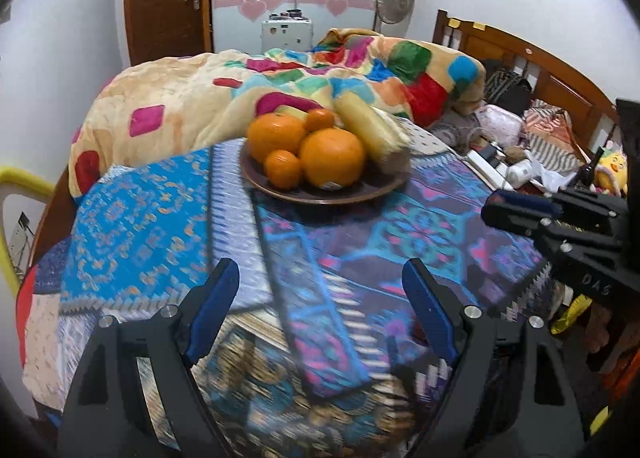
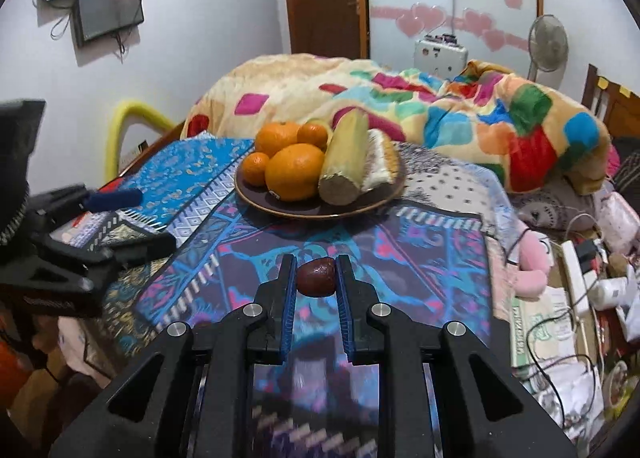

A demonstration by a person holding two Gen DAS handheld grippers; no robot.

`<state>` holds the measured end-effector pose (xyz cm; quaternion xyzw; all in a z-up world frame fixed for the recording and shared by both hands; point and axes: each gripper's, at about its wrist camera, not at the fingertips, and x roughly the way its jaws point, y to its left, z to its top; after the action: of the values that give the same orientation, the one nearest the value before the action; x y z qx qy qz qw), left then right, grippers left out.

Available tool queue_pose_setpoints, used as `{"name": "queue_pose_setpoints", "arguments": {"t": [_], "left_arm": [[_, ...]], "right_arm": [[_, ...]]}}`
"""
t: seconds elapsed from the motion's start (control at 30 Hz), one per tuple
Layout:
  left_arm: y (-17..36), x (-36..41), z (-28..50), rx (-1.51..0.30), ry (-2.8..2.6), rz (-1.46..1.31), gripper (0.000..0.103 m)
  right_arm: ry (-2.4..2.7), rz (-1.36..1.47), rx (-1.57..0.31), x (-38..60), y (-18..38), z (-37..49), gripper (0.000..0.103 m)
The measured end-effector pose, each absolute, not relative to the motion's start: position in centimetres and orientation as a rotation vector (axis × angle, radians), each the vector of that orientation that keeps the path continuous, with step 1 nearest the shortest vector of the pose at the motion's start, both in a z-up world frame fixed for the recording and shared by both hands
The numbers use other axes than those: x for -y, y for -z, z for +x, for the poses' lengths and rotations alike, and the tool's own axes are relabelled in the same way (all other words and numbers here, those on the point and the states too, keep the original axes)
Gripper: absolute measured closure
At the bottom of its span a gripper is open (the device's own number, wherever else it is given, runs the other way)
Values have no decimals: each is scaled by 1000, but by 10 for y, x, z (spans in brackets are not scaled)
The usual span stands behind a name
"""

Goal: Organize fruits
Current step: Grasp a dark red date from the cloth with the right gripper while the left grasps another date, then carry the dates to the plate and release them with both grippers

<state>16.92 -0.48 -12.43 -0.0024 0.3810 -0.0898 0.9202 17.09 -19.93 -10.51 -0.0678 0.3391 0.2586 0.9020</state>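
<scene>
A brown plate [image 1: 320, 200] [image 2: 320, 212] rests on the patterned cloths on the bed. It holds large and small oranges [image 1: 332, 156] [image 2: 294, 170] and pale corn cobs [image 1: 368, 126] [image 2: 344, 158]. My right gripper [image 2: 316, 262] is shut on a small dark brown fruit [image 2: 316, 278], held just above the cloth in front of the plate. It also shows at the right edge of the left wrist view as the right gripper [image 1: 496, 210]. My left gripper [image 1: 320, 266] stands open over the cloth, short of the plate, with nothing between its fingers. The right wrist view has the left gripper [image 2: 154, 218] at its left.
A bright patchwork blanket [image 1: 360, 70] is heaped behind the plate. Cables, boxes, a power strip and soft toys [image 2: 580, 278] crowd the right side of the bed. A wooden headboard [image 1: 540, 66] stands at the far right, a yellow chair back [image 2: 132, 114] to the left.
</scene>
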Motion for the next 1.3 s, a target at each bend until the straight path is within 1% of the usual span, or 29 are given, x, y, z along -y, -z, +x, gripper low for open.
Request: {"name": "queue_pose_setpoints", "arguments": {"t": [0.23,0.27,0.33,0.37,0.4,0.53,0.57,0.6,0.73,0.93,1.3], "left_arm": [[141,37,153,-838,242,-14,19],[143,40,152,-842,246,-12,22],[150,48,152,-858,252,2,34],[154,51,152,-869,255,9,38],[157,53,152,-878,258,12,45],[163,57,152,-871,268,21,57],[163,58,151,-869,285,21,69],[162,59,150,-867,298,21,79],[159,58,151,-853,288,33,79],[153,34,165,-851,253,2,79],[122,-7,208,-778,178,0,79]], "right_arm": [[-523,-124,-678,220,100,147,86],[-520,-122,-676,222,101,145,86],[-520,-115,-676,226,102,142,85],[-521,-109,-678,228,103,142,85],[-522,-104,-681,230,105,142,85],[-524,-94,-693,232,111,141,85],[-525,-90,-697,233,114,143,85],[-525,-88,-699,233,115,141,85],[-533,-78,-702,230,116,147,85],[-552,-75,-685,220,113,159,85],[-597,-90,-637,189,100,200,85]]}}
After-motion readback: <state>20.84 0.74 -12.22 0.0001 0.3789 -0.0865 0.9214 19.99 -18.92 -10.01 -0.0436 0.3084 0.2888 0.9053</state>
